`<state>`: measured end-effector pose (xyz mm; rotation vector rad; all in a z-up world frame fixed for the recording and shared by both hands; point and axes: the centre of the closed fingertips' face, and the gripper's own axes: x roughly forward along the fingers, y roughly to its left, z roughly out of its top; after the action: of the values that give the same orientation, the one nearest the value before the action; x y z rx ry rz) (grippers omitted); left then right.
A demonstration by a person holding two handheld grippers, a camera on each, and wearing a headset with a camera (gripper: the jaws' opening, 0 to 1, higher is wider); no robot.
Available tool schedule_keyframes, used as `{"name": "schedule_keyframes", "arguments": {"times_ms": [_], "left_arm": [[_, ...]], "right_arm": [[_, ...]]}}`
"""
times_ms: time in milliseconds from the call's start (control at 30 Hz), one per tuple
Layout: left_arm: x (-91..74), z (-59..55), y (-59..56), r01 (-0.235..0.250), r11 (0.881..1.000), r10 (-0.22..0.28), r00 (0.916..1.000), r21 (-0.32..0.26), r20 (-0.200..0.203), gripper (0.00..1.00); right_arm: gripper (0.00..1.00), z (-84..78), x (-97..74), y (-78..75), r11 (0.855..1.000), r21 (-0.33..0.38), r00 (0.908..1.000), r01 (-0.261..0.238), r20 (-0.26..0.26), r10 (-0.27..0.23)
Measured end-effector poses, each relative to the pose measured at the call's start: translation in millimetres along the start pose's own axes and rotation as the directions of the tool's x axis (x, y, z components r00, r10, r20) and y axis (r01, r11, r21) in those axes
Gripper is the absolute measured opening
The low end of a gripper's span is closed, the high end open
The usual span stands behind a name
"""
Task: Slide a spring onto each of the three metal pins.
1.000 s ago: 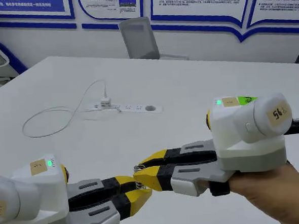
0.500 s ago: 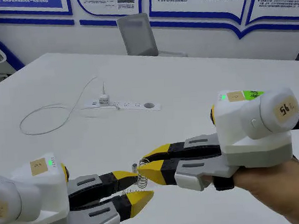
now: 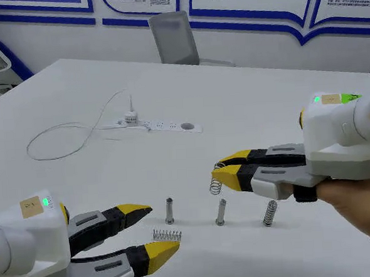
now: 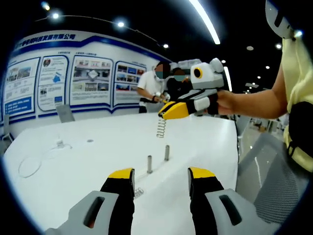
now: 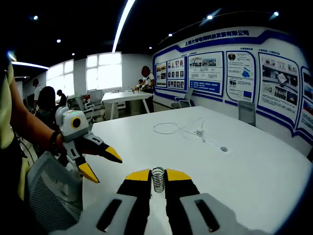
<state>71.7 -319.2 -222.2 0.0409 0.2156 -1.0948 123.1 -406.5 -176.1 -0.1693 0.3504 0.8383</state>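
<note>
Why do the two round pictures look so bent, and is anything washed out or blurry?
Left gripper view: the fisheye lens curves the table edge and ceiling light strip. Right gripper view: same curving; the windows glare white, the spring between the jaws is sharp. Head view: straight lines, even light, faint shadows.

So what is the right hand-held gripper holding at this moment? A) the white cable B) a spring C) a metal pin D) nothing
B: a spring sits pinched between the yellow tips of the right hand-held gripper, and in the head view it hangs down from them.
</note>
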Motion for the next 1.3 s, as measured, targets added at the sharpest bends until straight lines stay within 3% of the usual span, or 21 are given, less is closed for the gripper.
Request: {"name": "schedule_keyframes", "arguments": {"times_ms": [200, 500, 967, 1300], "left_arm": [[-1.7, -2.7, 1.4, -0.014, 1.0, 0.014, 0.9999, -0.01, -0.007, 0.5], [-2.6, -8.6, 3.3, -0.019, 1.0, 0.018, 0.9995, -0.022, -0.025, 0.52], [-2.4, -12.9, 9.4, -0.026, 0.999, 0.025, 0.9989, -0.029, -0.039, 0.5], [-3.7, -14.2, 7.8, -0.03, 0.999, 0.028, 0.9988, -0.033, -0.04, 0.5]], "right_arm": [[0.12, -25.6, 13.6, -27.7, 0.997, 0.048, 0.9974, 0.068, -0.026, -0.067], [0.12, -53.6, 31.0, -42.5, 0.995, 0.051, 0.9931, 0.089, -0.081, -0.085], [0.12, -71.4, 40.1, -45.4, 0.994, 0.074, 0.9918, 0.082, -0.105, -0.074], [0.12, -93.5, 49.2, -41.6, 0.994, 0.069, 0.9869, 0.086, -0.142, -0.075]]}}
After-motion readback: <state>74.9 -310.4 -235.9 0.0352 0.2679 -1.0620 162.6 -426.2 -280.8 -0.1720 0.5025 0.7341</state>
